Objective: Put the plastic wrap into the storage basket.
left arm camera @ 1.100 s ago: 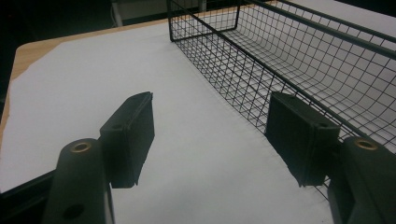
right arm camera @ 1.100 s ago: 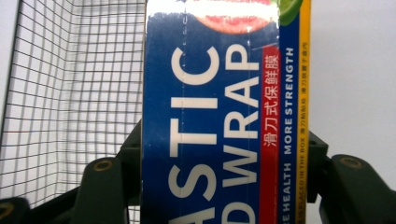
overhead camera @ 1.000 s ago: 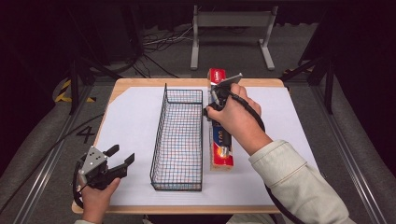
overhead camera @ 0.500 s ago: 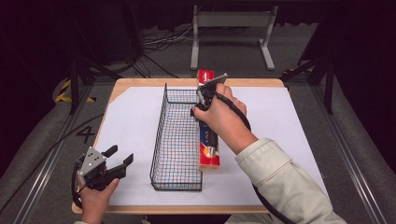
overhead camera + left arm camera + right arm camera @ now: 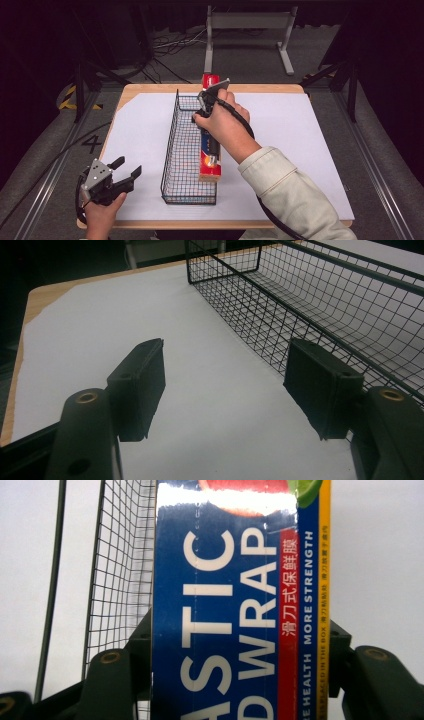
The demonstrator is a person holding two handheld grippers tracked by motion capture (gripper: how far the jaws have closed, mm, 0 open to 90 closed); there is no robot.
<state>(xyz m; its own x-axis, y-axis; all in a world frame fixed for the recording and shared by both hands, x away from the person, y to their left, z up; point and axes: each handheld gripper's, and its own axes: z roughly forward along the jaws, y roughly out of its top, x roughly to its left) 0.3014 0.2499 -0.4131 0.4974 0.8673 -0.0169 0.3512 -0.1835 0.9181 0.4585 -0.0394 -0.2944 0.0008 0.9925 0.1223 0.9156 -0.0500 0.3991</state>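
Note:
A long blue and red plastic wrap box (image 5: pixel 210 166) hangs lengthwise over the right rim of the black wire basket (image 5: pixel 181 150). My right gripper (image 5: pixel 206 111) is shut on the box near its far half, under the person's hand. The right gripper view shows the box (image 5: pixel 225 605) clamped between both jaws of the right gripper (image 5: pixel 240 652), with the basket's mesh (image 5: pixel 120 570) to its left. My left gripper (image 5: pixel 128 167) is open and holds nothing, low at the table's near left corner. The left gripper view has its jaws (image 5: pixel 230 385) spread over white paper, with the basket (image 5: pixel 320 305) to the right.
White paper (image 5: pixel 300 140) covers the wooden table (image 5: pixel 150 89). A metal stand (image 5: pixel 247 30) and cables lie on the floor beyond the far edge. Dark rails run along both sides of the table.
My right gripper has carried the box leftward, from the paper right of the basket to over the basket's right rim. The left gripper has stayed put.

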